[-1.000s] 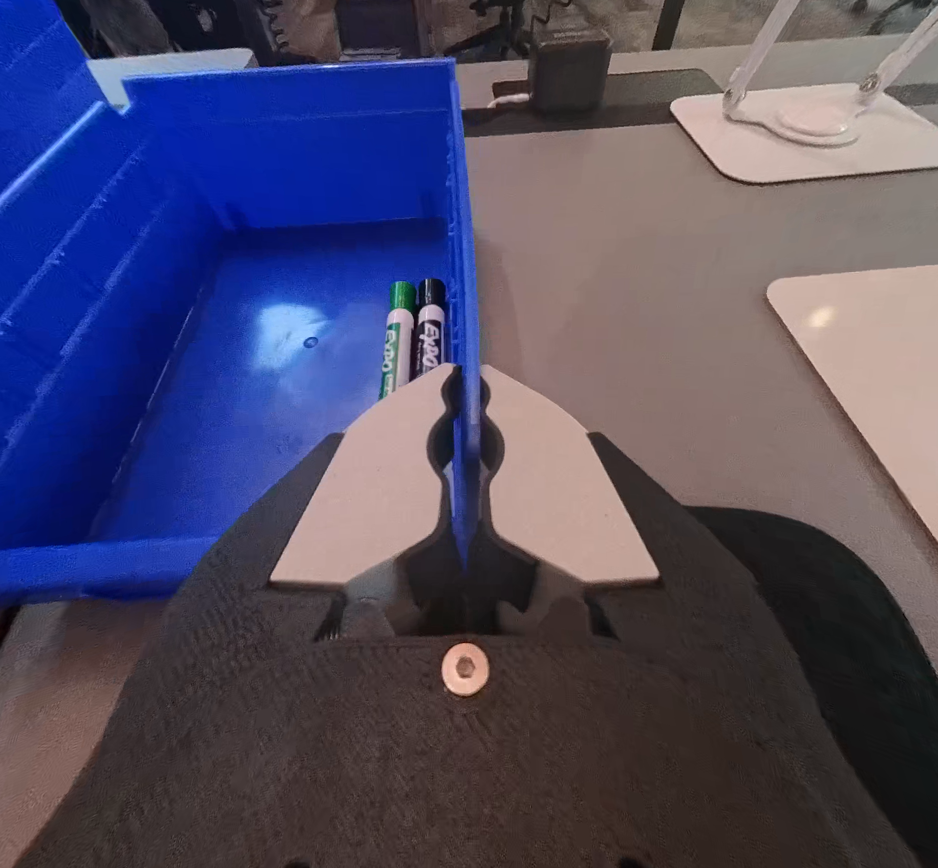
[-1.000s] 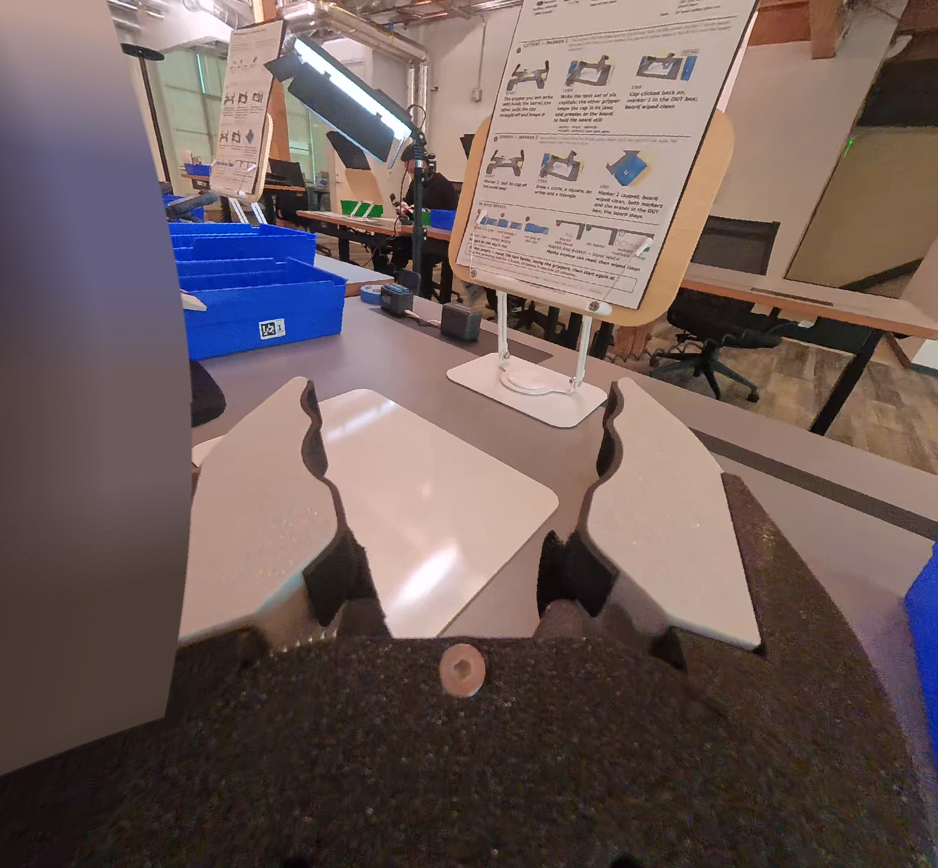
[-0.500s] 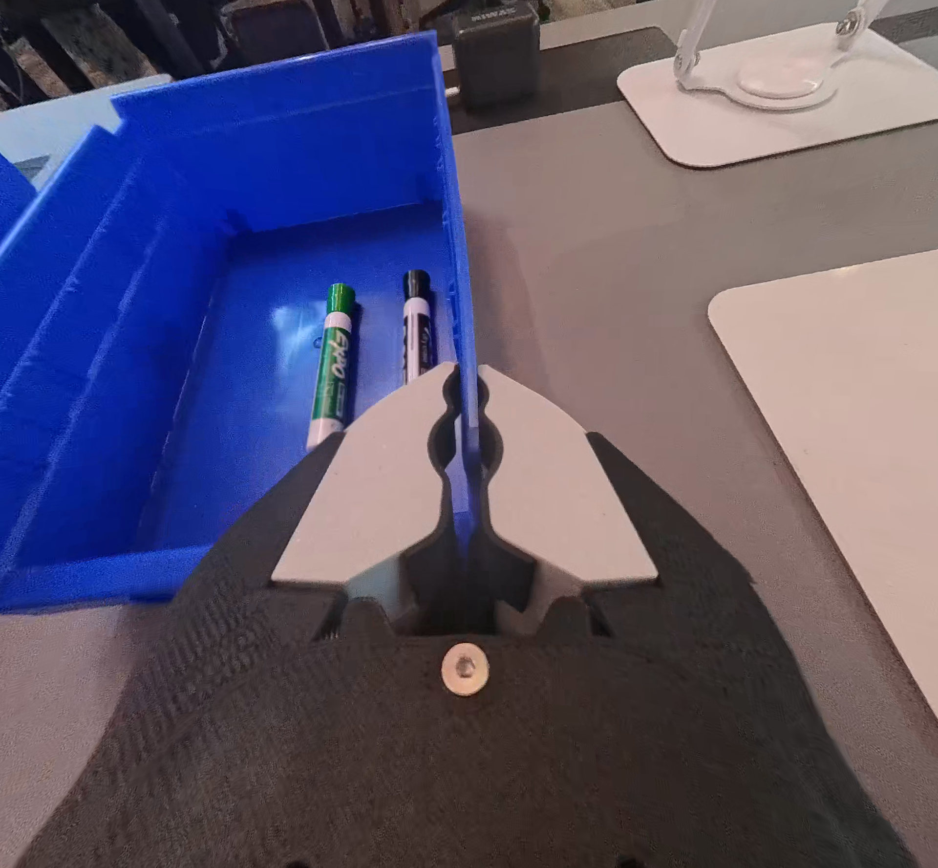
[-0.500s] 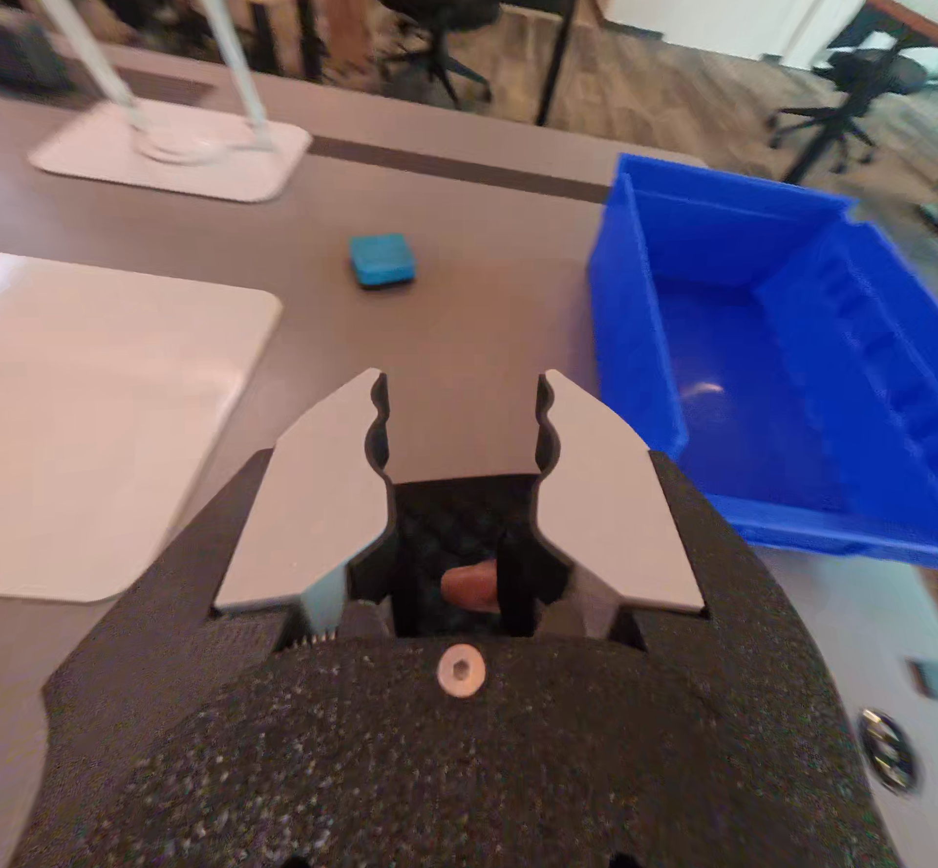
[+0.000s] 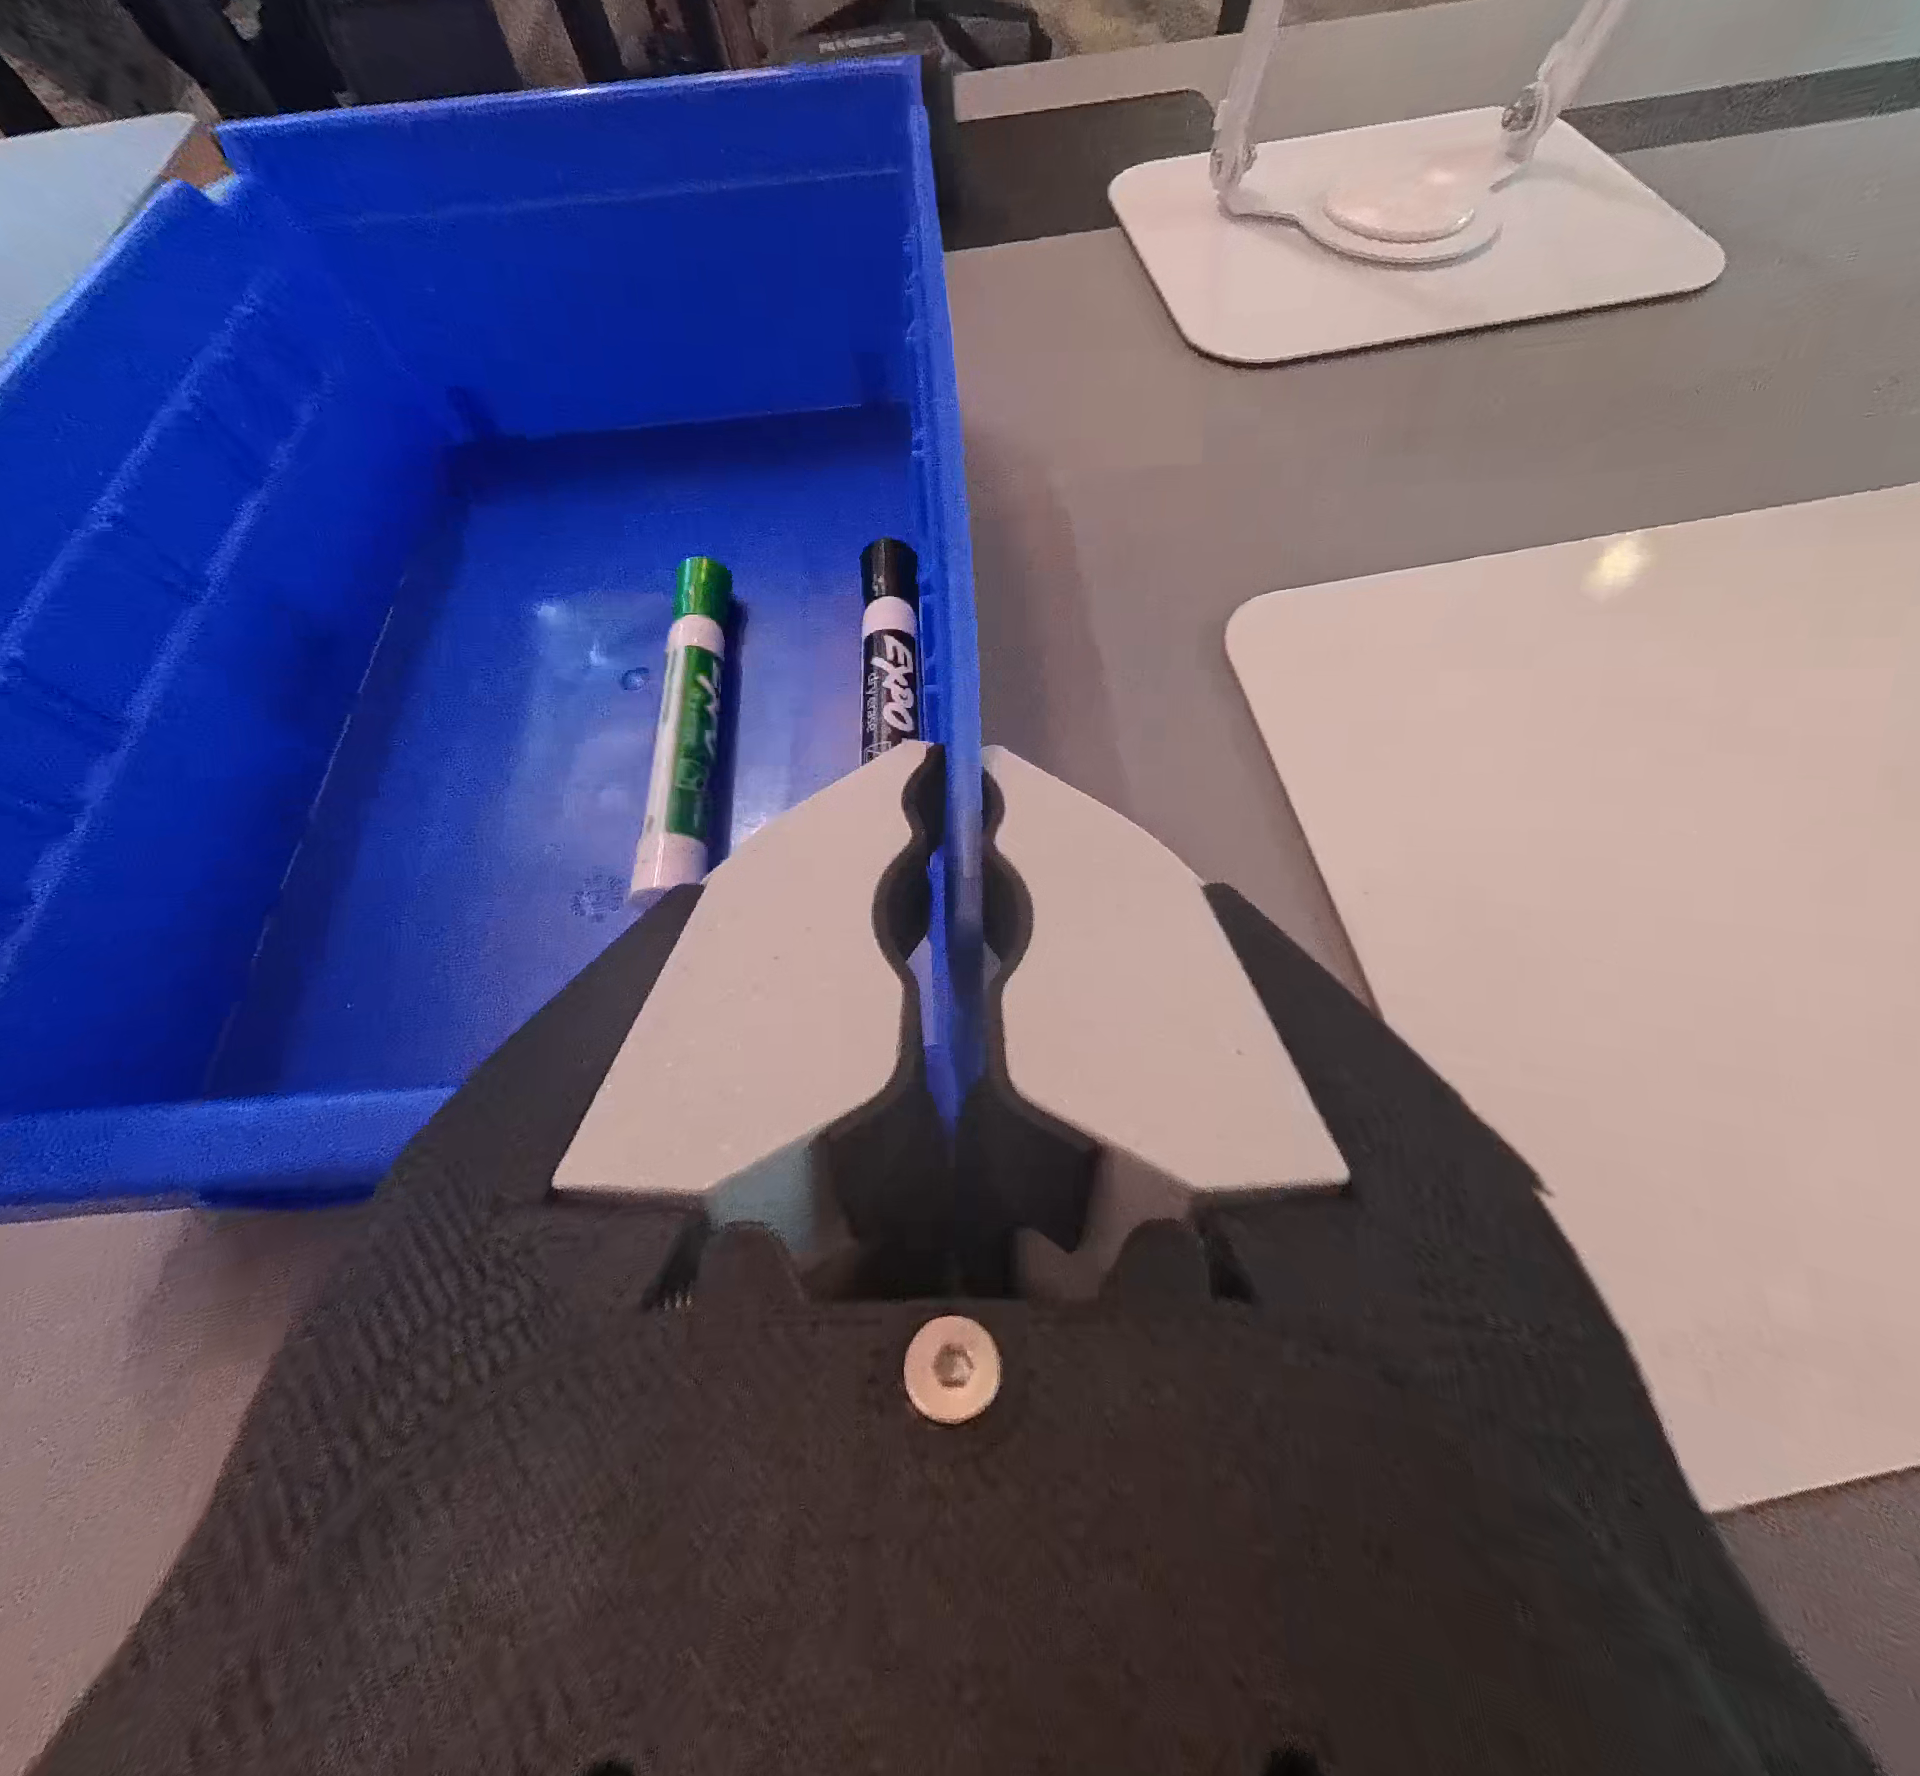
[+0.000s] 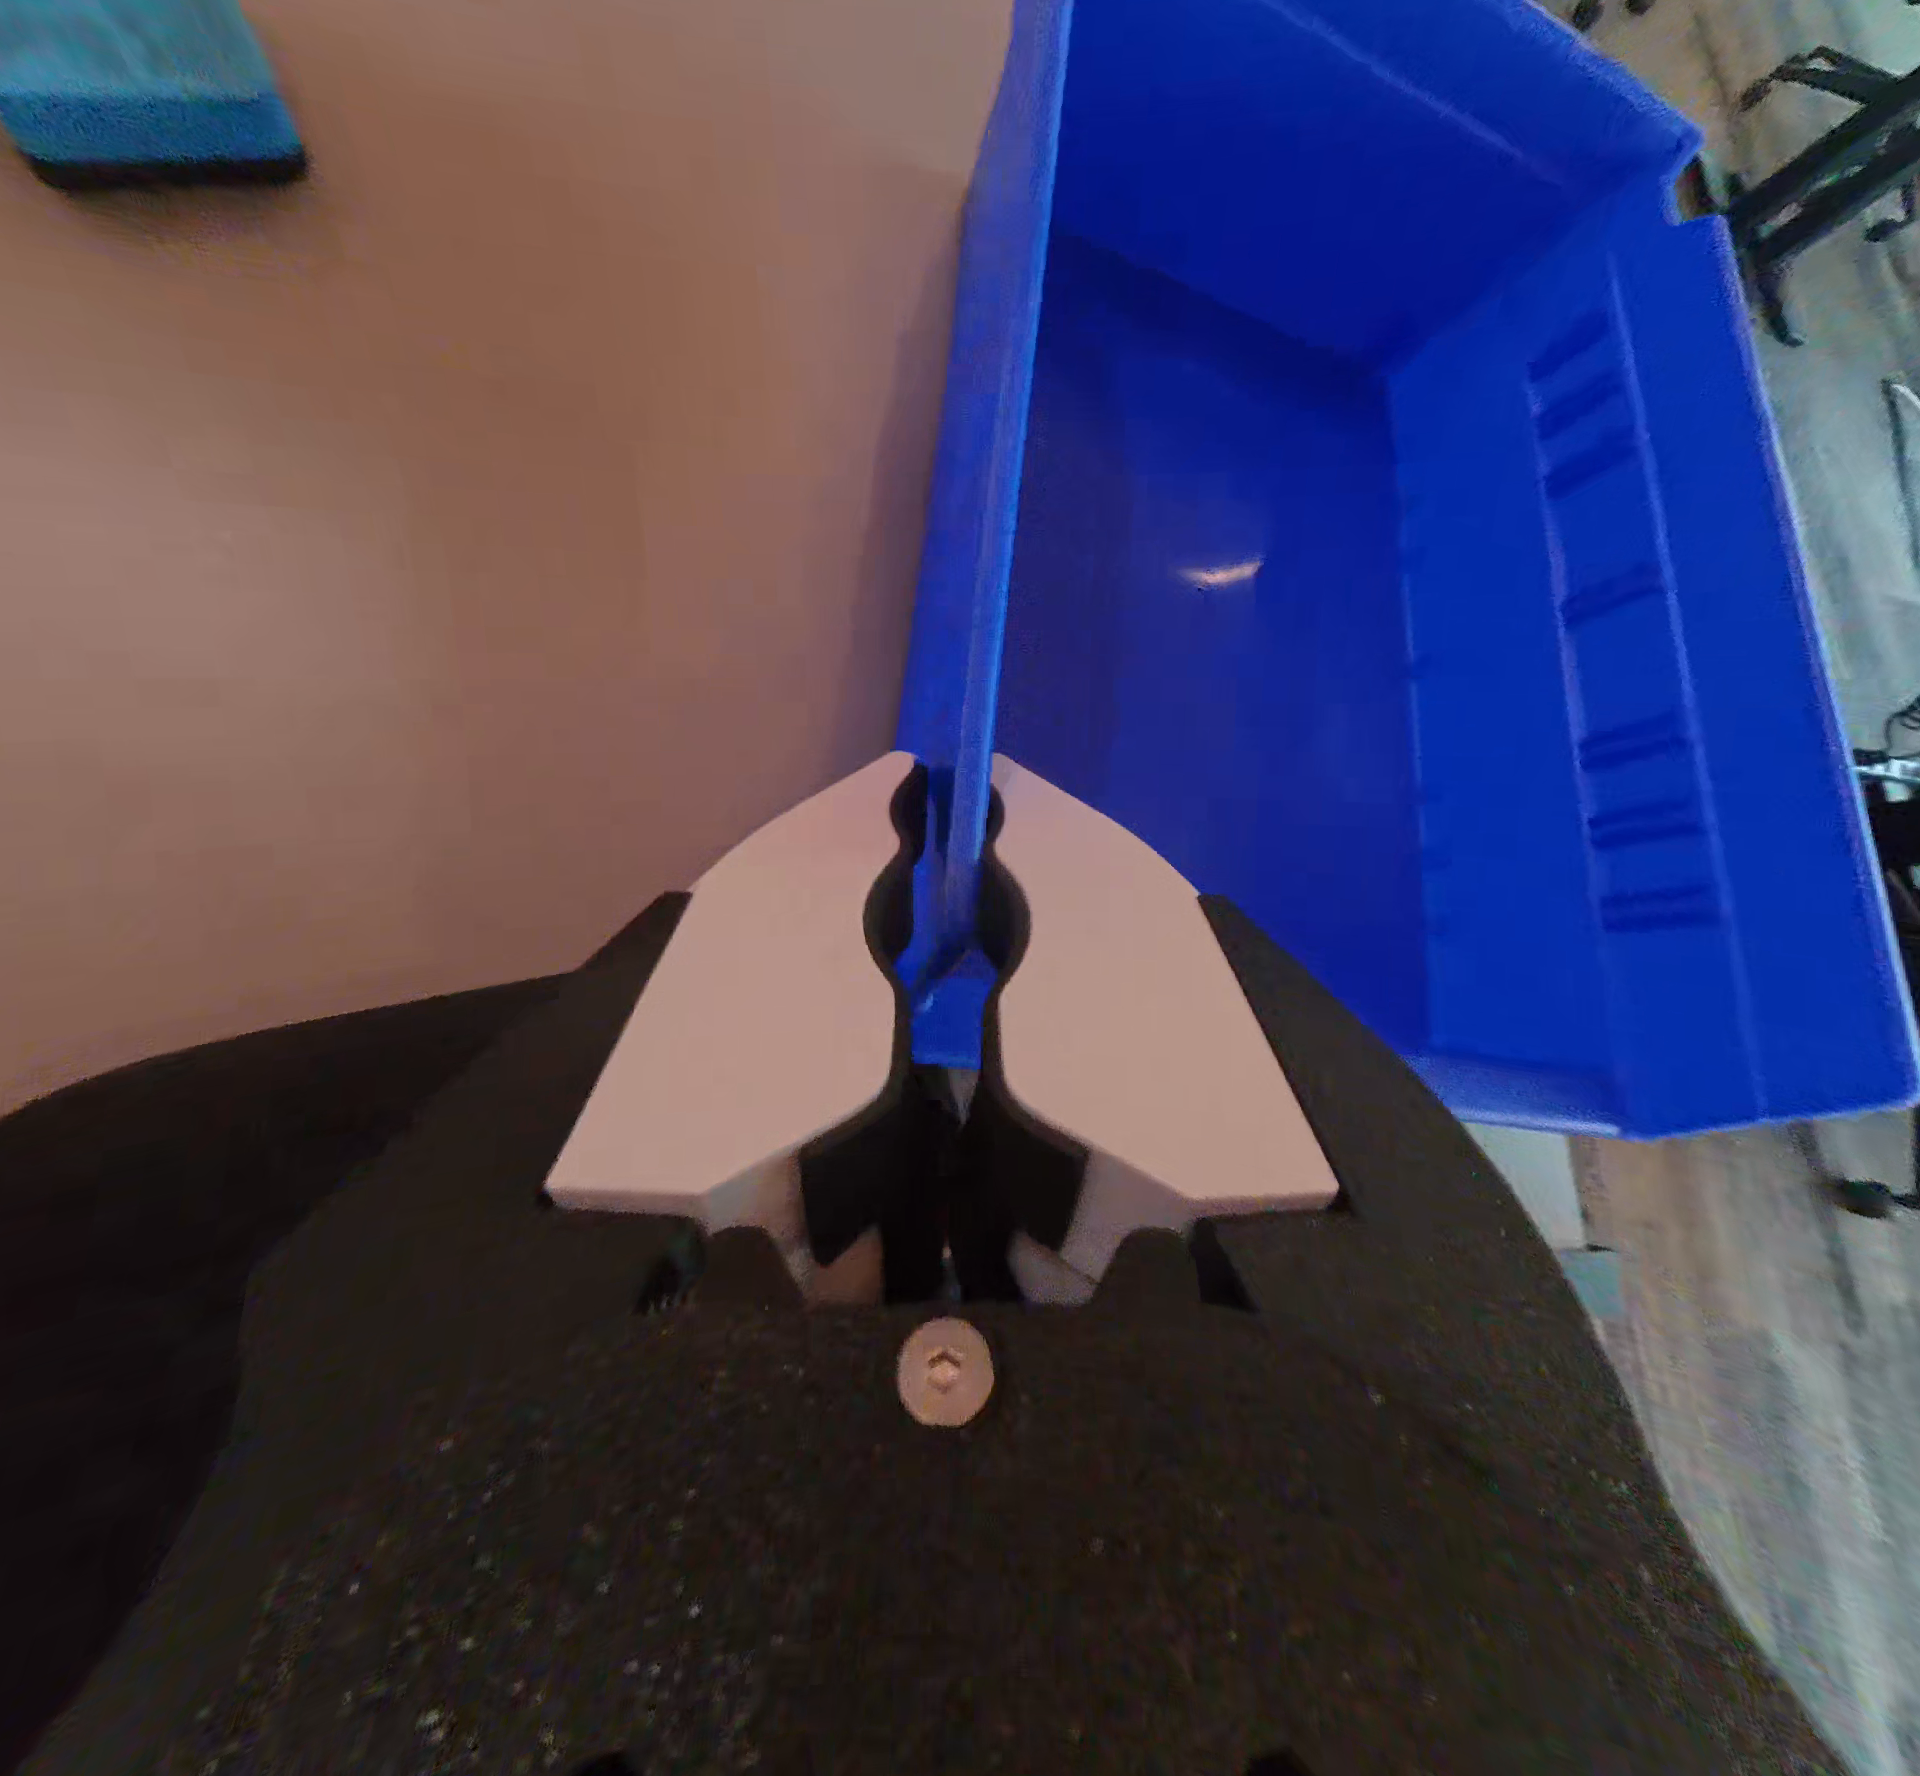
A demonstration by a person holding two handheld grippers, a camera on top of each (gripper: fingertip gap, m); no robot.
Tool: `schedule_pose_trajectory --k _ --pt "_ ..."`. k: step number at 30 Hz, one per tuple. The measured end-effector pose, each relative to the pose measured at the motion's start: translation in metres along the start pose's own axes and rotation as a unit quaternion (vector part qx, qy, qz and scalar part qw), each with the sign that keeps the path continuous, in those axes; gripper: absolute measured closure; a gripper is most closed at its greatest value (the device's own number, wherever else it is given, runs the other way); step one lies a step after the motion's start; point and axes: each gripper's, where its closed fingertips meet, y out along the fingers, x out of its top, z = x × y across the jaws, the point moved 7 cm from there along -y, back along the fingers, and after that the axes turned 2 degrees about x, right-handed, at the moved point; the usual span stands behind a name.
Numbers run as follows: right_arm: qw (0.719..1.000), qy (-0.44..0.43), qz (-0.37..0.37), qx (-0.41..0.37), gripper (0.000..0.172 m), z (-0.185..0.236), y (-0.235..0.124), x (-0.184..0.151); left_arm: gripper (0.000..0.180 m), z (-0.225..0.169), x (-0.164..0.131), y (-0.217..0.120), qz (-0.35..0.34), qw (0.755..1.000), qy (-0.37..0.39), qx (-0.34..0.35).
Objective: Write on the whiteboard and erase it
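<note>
Two blue bins, each clamped by its thin side wall. Left gripper [image 5: 961, 755]: jaws pressed together on the right wall of a blue bin [image 5: 312, 500]. Inside, just beside that wall, a black marker [image 5: 889, 651]; left of it, apart, a green marker [image 5: 688, 724]. Right gripper [image 6: 956, 770]: jaws tight on the left wall of another blue bin [image 6: 1299, 168]. On the counter [image 6: 468, 479], farther left, a blue eraser [image 6: 125, 33]. To the right of the first bin, a white board [image 5: 1610, 895]; beyond it, a white stand base [image 5: 1403, 272].

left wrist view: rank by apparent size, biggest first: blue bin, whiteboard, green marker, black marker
1. blue bin, pinched at its right wall by the left tongs
2. whiteboard, partly cut off by the frame edge
3. green marker and black marker: they look alike; the tongs hide the black one's near end, so no ranking.
</note>
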Motion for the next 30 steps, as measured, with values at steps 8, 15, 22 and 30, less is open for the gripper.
schedule_pose_trajectory --k 8,15,22,30 --pt "1.0 -0.011 0.002 -0.022 0.16 0.014 -0.005 0.002 0.17 -0.031 0.001 -0.005 0.002 0.999 0.0 -0.053" --pt "0.969 -0.087 -0.184 0.139 0.097 0.113 -0.04 0.093 0.121 -0.044 0.008 -0.014 -0.046 0.99 -0.023 -0.129" --pt "0.97 -0.104 -0.012 0.219 0.082 0.137 0.079 0.121 0.1 -0.034 0.012 -0.041 -0.106 0.988 0.021 -0.112" --pt "0.964 -0.08 0.003 0.253 0.116 0.151 0.114 0.112 0.1 -0.029 0.011 -0.06 -0.153 0.981 0.018 -0.12"
